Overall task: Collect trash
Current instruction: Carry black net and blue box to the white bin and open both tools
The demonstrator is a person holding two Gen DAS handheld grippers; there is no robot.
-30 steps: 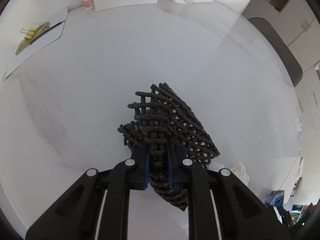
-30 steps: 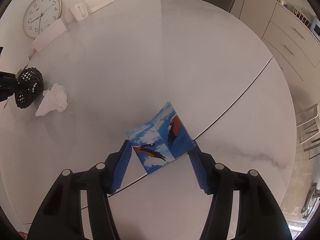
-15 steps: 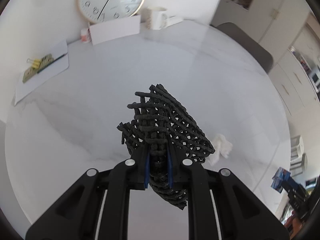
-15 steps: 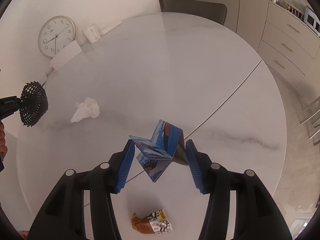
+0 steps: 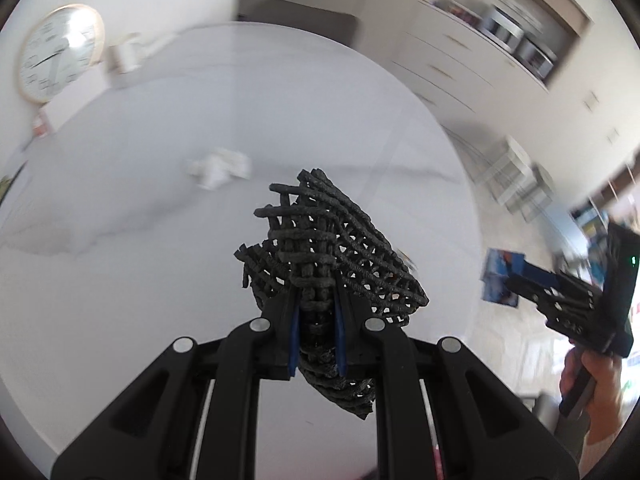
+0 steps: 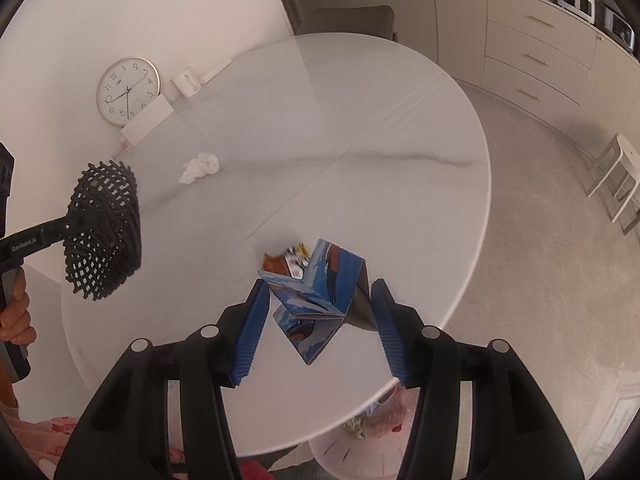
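Note:
My left gripper (image 5: 316, 316) is shut on the rim of a black woven basket (image 5: 340, 256) and holds it in the air above the round white table (image 5: 200, 128); the basket also shows at the left of the right wrist view (image 6: 104, 232). My right gripper (image 6: 320, 312) is shut on a folded blue bird-print box (image 6: 320, 300), lifted above the table; it shows at the right of the left wrist view (image 5: 500, 276). A crumpled white tissue (image 6: 200, 166) and a brown snack wrapper (image 6: 286, 262) lie on the table.
A wall clock (image 6: 127, 90), a white card (image 6: 148, 122) and a mug (image 6: 186, 82) stand at the table's far edge. A grey chair (image 6: 348, 18) and cabinets (image 6: 540, 52) are beyond. A white stool (image 6: 618, 178) stands on the floor at right.
Both grippers have risen. The left gripper has swung the basket to the right, toward the right gripper. The right gripper has lifted the crushed blue box higher; the snack wrapper now shows beyond it.

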